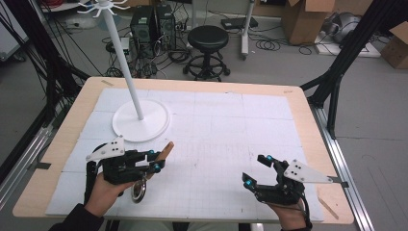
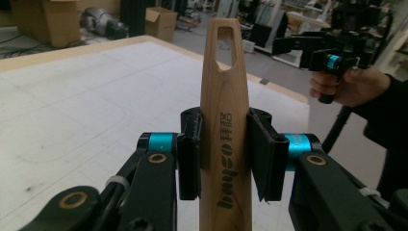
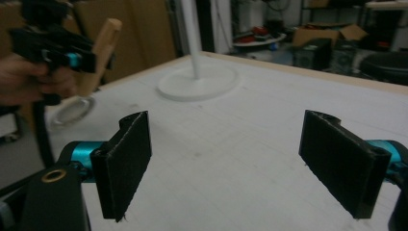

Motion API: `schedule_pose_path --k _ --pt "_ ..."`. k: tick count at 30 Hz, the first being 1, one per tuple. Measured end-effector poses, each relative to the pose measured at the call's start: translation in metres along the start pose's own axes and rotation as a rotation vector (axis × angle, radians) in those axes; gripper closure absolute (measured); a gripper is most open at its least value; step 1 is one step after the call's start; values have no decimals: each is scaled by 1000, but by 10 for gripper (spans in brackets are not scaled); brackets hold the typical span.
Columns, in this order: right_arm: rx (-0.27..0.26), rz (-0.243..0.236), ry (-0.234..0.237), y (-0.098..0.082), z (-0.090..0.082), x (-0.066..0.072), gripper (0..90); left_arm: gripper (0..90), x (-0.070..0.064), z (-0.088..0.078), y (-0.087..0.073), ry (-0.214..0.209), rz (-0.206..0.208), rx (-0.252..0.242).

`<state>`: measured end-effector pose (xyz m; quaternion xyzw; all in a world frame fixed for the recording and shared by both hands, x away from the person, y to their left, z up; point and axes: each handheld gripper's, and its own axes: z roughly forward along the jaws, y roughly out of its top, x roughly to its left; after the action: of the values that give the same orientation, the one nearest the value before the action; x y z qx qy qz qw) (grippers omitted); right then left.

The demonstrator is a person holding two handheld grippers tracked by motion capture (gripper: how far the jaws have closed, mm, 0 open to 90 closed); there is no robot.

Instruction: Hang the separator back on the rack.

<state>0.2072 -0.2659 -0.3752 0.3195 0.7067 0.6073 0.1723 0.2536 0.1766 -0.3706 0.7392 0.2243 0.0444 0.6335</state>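
Note:
A utensil with a wooden handle (image 2: 224, 96) is clamped between the pads of my left gripper (image 2: 223, 154). The handle has a hanging hole at its tip and dark lettering on its face. In the high view the handle (image 1: 167, 149) points up and to the right from my left gripper (image 1: 156, 160), and its round metal head (image 1: 138, 191) hangs low by the hand. My right gripper (image 1: 255, 171) is held over the mat at the near right, open with nothing between its pads (image 3: 125, 159). A white stand (image 1: 141, 120) with a round base and tall pole rises at the back left.
A white gridded mat (image 1: 216, 125) covers the wooden table (image 1: 308, 120). The stand carries hooks at its top (image 1: 103, 7). Beyond the table are a black stool (image 1: 208, 41), computer towers (image 1: 153, 24) and cardboard boxes (image 1: 305, 19). A thin wooden stick (image 1: 328, 208) lies at the near right corner.

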Motion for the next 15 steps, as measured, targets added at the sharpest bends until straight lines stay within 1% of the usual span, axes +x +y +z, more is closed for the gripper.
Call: schedule_pose_path --k 1,2,3,4,5,6,7,8,9,10,11,12,14,15 --pt "-9 1 31 2 2 1 175 673 -1 0 0 -11 3 -6" --pt "-13 3 86 5 8 6 177 673 -3 1 0 -23 12 -13" --pt "-13 3 86 5 8 6 177 673 -4 1 0 -30 19 -15" --pt "-12 4 98 5 10 8 177 673 -6 2 1 -38 32 -15" --pt "-3 -1 140 8 17 13 178 673 -8 3 1 -47 39 -18" --pt "0 -6 155 9 20 15 179 673 -9 3 1 -52 45 -22" --pt "0 -6 155 9 20 15 179 673 -10 3 1 -62 52 -24" --pt "-4 13 213 13 27 19 202 673 -13 4 1 -77 59 -32" --pt "-8 16 234 14 29 21 214 673 -13 4 1 -77 59 -32" --pt "-13 16 259 17 32 23 221 673 -16 5 2 -93 63 -39" --pt "-17 18 282 19 35 25 225 673 -18 6 2 -99 60 -42" --pt "-17 18 282 19 35 25 225 673 -18 6 2 -99 60 -42" --pt "-26 22 331 25 44 30 241 672 -20 8 2 -116 60 -44" --pt "-24 21 343 26 47 32 247 673 -22 9 2 -125 64 -44"
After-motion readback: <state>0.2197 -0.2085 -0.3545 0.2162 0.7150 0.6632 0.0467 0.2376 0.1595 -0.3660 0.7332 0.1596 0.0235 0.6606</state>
